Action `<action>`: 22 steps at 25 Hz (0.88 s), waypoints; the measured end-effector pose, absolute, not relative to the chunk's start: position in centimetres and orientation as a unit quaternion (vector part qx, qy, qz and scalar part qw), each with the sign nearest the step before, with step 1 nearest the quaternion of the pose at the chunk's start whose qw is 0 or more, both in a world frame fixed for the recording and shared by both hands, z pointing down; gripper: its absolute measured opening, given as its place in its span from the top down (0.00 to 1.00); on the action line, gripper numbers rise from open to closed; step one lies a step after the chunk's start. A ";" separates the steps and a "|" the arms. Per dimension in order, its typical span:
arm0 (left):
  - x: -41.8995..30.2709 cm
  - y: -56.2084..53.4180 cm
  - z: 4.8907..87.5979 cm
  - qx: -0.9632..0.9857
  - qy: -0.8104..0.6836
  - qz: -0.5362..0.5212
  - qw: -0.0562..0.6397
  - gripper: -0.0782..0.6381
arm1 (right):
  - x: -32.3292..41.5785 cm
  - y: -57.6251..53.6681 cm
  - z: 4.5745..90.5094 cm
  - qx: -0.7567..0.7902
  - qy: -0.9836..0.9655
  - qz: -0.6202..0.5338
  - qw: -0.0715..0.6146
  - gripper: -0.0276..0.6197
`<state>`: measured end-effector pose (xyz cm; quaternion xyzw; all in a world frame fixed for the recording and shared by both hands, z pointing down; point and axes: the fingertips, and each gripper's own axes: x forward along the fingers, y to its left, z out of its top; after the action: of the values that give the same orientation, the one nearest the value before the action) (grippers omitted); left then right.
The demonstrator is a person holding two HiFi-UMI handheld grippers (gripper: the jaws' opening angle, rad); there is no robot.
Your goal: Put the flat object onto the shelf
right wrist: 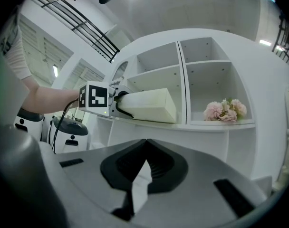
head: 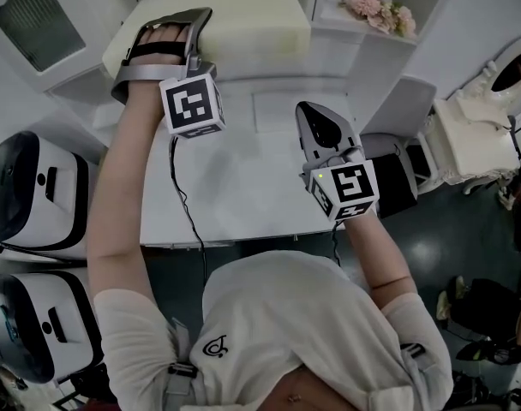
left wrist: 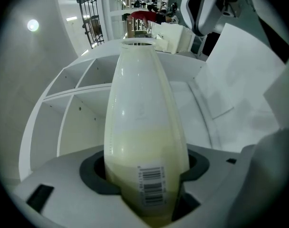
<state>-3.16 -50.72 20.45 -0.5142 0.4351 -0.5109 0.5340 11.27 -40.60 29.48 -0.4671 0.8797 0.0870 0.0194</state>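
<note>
The flat object is a pale yellow foam block with a barcode label on its near end. It lies lengthwise in the left compartment of the white shelf and seems to rest on the board there. My left gripper is shut on the block's near end, its pads pressed on both sides. My right gripper hangs lower and to the right, in front of the shelf. Its jaws are shut with nothing between them.
Pink flowers sit in the right compartment. A white ledge runs below the shelf in front of me. Two white and black machines stand on the floor to my left. Pale furniture is at the right.
</note>
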 end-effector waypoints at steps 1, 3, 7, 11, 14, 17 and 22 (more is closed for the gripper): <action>-3.1 -51.2 20.6 -0.515 0.434 -0.511 0.534 0.44 | 11.3 -40.9 29.7 -0.466 0.881 0.085 0.018 0.95; -3.1 -52.2 21.0 -0.516 0.432 -0.512 0.534 0.43 | 11.1 -41.4 30.0 -0.464 0.882 0.083 0.015 0.95; -3.2 -54.0 21.7 -0.517 0.437 -0.514 0.526 0.42 | 10.8 -42.3 30.2 -0.460 0.884 0.084 0.013 0.95; -3.1 -55.1 21.7 -0.518 0.441 -0.516 0.520 0.42 | 10.4 -43.2 30.3 -0.457 0.886 0.084 0.011 0.95; -3.0 -55.9 22.5 -0.540 0.430 -0.523 0.500 0.36 | 10.2 -43.7 30.6 -0.457 0.886 0.080 0.011 0.95; -3.0 -57.0 23.6 -0.549 0.414 -0.546 0.480 0.27 | 10.0 -44.5 31.0 -0.457 0.886 0.074 0.008 0.95; -3.1 -59.0 23.9 -0.541 0.414 -0.559 0.473 0.21 | 9.8 -45.5 30.9 -0.457 0.886 0.077 0.009 0.95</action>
<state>-3.08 -59.02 23.91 -0.5410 0.4136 -0.5589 0.4732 9.77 -45.54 30.94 -0.4565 0.8864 0.0766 0.0090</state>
